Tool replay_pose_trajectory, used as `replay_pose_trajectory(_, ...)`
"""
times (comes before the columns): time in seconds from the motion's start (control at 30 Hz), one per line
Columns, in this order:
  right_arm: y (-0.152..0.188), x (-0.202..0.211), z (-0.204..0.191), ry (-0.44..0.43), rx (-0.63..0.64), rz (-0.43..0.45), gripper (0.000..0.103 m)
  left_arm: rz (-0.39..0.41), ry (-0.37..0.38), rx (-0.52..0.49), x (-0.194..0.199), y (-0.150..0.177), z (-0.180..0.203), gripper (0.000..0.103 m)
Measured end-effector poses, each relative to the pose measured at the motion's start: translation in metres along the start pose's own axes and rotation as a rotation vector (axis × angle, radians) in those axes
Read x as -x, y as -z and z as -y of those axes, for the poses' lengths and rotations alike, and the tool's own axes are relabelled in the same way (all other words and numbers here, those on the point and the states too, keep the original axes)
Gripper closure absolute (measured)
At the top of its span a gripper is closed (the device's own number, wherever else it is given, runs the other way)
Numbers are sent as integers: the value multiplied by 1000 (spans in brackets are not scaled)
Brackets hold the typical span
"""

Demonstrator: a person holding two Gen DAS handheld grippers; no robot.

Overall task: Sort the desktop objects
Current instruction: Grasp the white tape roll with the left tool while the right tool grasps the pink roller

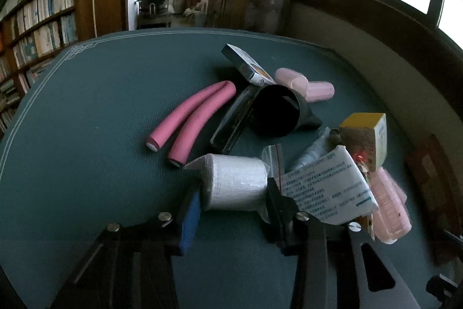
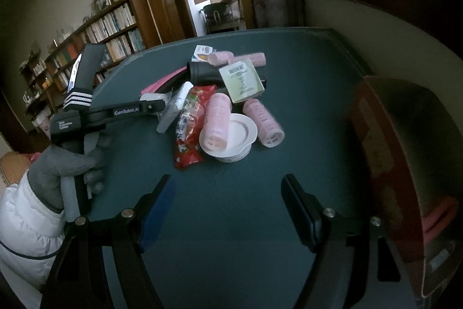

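Note:
A jumble of small objects lies on the green table mat (image 1: pixel 86 135). A white mesh-textured roll (image 1: pixel 237 181) in clear wrap sits between the pads of my left gripper (image 1: pixel 234 193), which is shut on its two ends. Beyond it are two pink foam rods (image 1: pixel 191 118), a black cone-shaped piece (image 1: pixel 277 112) and a printed white box (image 1: pixel 327 190). My right gripper (image 2: pixel 228 193) hangs open over bare mat, short of a white dish (image 2: pixel 240 132) and two pink hair rollers (image 2: pixel 217 120). The left gripper (image 2: pixel 162 103) shows there too, held by a grey-gloved hand (image 2: pixel 66 164).
A red snack packet (image 2: pixel 188 129), a pale green box (image 2: pixel 241 83) and a yellow box (image 1: pixel 364 135) crowd the pile. A reddish-brown container (image 2: pixel 405 164) stands at the right edge. Bookshelves (image 1: pixel 43 19) line the left wall and a cushioned bench (image 1: pixel 376 62) runs behind the table.

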State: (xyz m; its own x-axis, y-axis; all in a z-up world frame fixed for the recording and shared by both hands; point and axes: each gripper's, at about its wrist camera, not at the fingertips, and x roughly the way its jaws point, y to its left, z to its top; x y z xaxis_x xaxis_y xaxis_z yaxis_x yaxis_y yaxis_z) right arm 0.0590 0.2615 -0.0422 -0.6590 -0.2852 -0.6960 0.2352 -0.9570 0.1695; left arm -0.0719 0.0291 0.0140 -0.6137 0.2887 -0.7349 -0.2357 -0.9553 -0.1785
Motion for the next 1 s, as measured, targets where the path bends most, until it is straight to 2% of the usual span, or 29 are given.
replay_pose_trajectory(0.3,-22,-15,0,10,-5,12,26,34,56,14,20,4,-3,59)
replay_pose_trajectory(0.47,-39,-34,1,-7,-38,-6,42,64,78,11,31,4,-2,59)
replay_pose_trajectory(0.8,-55,-62,-8,2,-24,-35,56,61,80,23,32,5,-3,59)
replay_pose_trajectory(1.0,-51,-80,-12,34,-5,-83,71,60,80,22,33,6,-3,59)
